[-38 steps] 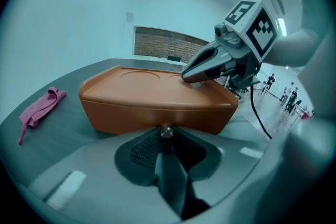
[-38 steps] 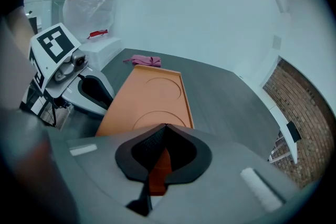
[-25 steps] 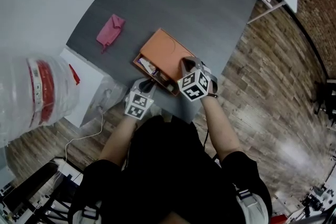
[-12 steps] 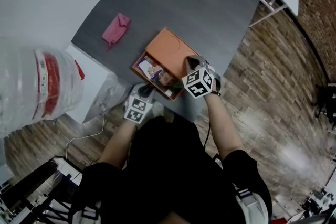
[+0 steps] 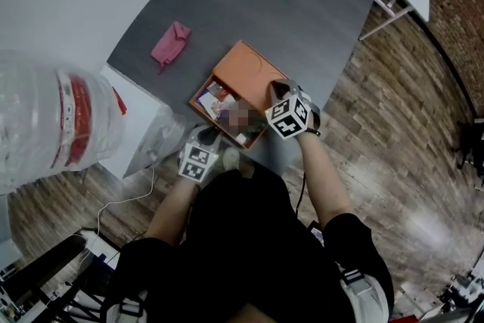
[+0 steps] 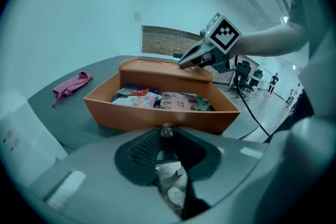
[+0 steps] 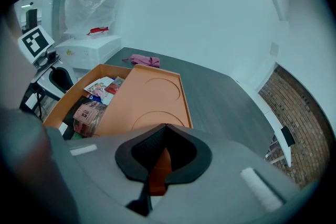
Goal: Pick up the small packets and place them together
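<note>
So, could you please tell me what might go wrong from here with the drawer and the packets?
1. The left gripper holds the drawer only by its small knob, so the jaws could slip off.
2. The drawer is well out and the box sits near the table edge. Pulled further, the drawer might drop and spill the packets.
3. The right gripper pinches just a thin edge of the box, so the box may slide.

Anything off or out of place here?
Nothing damaged or spilled. The packets lie jumbled in the half-open orange box, which sits close to the grey table edge. A crumpled pink cloth lies apart from it.
</note>
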Demonstrator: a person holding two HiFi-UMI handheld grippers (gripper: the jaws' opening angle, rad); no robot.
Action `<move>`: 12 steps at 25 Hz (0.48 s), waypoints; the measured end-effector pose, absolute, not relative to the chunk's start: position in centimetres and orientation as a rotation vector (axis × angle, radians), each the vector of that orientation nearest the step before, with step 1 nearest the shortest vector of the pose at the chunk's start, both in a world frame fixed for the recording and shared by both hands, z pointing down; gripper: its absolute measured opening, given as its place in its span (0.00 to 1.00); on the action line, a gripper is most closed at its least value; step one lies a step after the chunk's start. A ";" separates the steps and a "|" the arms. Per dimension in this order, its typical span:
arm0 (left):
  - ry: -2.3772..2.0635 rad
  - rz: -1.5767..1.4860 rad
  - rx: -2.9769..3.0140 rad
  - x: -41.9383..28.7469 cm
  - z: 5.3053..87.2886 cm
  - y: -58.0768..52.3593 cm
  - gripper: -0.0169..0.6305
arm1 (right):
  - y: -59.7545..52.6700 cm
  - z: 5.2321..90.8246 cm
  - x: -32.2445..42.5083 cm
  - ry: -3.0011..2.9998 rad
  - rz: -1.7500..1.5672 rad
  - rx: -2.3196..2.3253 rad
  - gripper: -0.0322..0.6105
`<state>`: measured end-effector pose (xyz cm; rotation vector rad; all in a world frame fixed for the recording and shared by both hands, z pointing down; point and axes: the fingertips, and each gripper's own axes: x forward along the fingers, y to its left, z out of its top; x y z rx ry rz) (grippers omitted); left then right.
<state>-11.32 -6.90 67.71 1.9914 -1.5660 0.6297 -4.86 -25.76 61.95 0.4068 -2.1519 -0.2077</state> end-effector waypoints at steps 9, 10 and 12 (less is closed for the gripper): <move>-1.574 0.618 1.970 -11.5 67.8 -6.4 0.13 | -25.9 62.0 -4.8 -2.152 -0.210 0.414 0.05; -1.573 0.612 1.970 -11.5 67.8 -6.4 0.13 | -25.9 62.0 -4.8 -2.152 -0.211 0.415 0.05; -1.567 0.602 1.969 -11.5 67.8 -6.4 0.13 | -25.9 62.0 -4.8 -2.151 -0.214 0.419 0.05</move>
